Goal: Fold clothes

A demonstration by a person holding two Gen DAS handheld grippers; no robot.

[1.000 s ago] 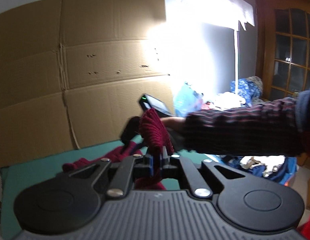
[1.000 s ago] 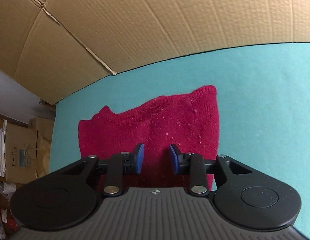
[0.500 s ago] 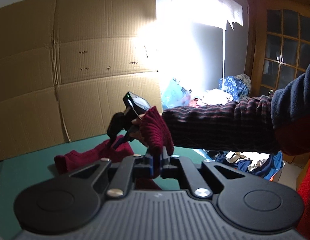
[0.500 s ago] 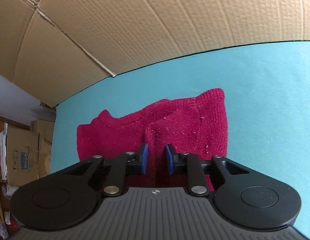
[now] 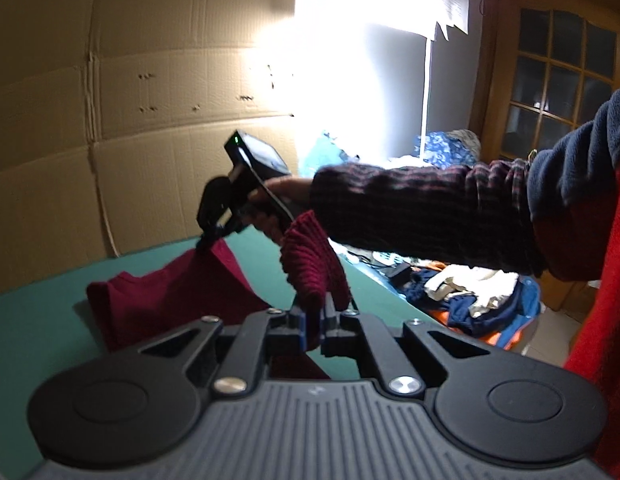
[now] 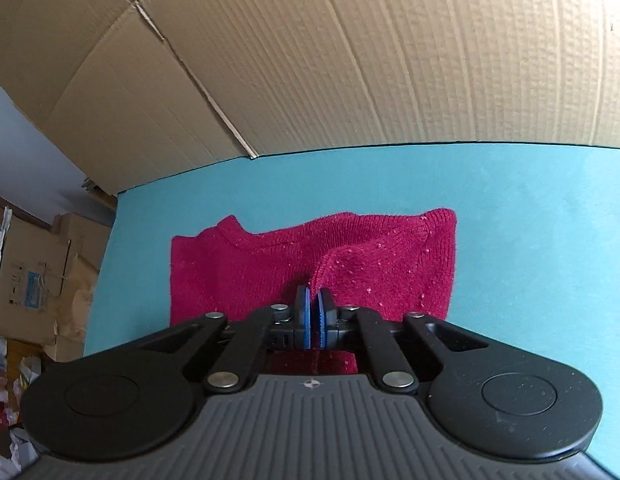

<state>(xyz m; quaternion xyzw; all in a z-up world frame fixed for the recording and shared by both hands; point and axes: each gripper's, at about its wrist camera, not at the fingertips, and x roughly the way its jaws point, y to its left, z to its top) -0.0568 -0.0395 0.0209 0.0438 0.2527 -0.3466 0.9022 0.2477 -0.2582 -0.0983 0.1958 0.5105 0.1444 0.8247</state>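
A dark red knitted sweater (image 6: 238,276) lies on the teal table (image 6: 529,208). My right gripper (image 6: 313,312) is shut on a pinched ridge of its cloth, which rises in a peak from the table. In the left wrist view that same right gripper (image 5: 208,240) is seen from outside, lifting a corner of the sweater (image 5: 170,296). My left gripper (image 5: 315,320) is shut on a ribbed red cuff (image 5: 310,268), which bulges above its fingers. A hand in a dark striped sleeve (image 5: 421,208) holds the right gripper.
A big cardboard sheet (image 6: 349,60) stands along the table's far edge. Piles of clothes (image 5: 469,292) lie beyond the table's right side, near a wooden door (image 5: 561,76). Cardboard boxes (image 6: 38,280) are stacked off the table's left end. A bright lamp (image 5: 369,12) glares.
My right gripper's jaws came together on the sweater and pulled the cloth up into a ridge. In the left wrist view the right gripper rose, lifting the corner.
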